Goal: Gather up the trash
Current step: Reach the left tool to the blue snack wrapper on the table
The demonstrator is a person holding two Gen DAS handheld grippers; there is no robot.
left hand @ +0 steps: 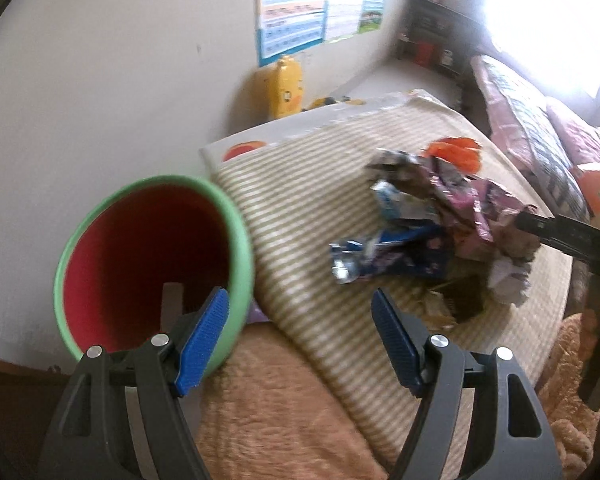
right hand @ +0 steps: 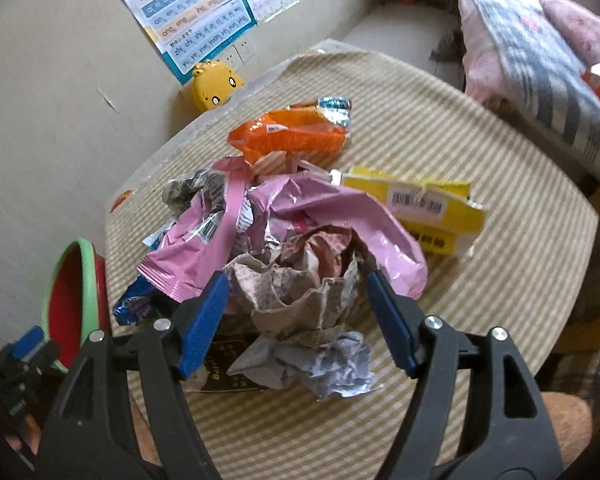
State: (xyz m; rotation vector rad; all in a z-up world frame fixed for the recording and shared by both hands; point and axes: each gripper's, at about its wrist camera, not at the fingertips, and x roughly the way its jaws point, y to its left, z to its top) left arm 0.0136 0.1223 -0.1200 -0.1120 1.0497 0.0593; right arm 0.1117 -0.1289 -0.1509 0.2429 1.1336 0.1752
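A pile of trash lies on a striped cloth (right hand: 440, 128): a crumpled brown paper wad (right hand: 300, 292), a pink wrapper (right hand: 340, 216), an orange wrapper (right hand: 288, 136), a yellow box (right hand: 432, 208) and a grey-blue paper ball (right hand: 324, 364). My right gripper (right hand: 296, 316) is open, its pads either side of the brown wad. My left gripper (left hand: 300, 340) is open and empty, beside a green bin with a red inside (left hand: 148, 256). The trash pile (left hand: 440, 216) lies to its right. The bin also shows in the right wrist view (right hand: 72, 296).
A yellow toy (right hand: 216, 84) stands by the wall under posters (right hand: 196, 12). A bed with pink and grey bedding (right hand: 540, 52) is at the right. Orange fuzzy fabric (left hand: 268, 408) lies below the striped cloth. The right gripper's finger (left hand: 560, 236) reaches in from the right.
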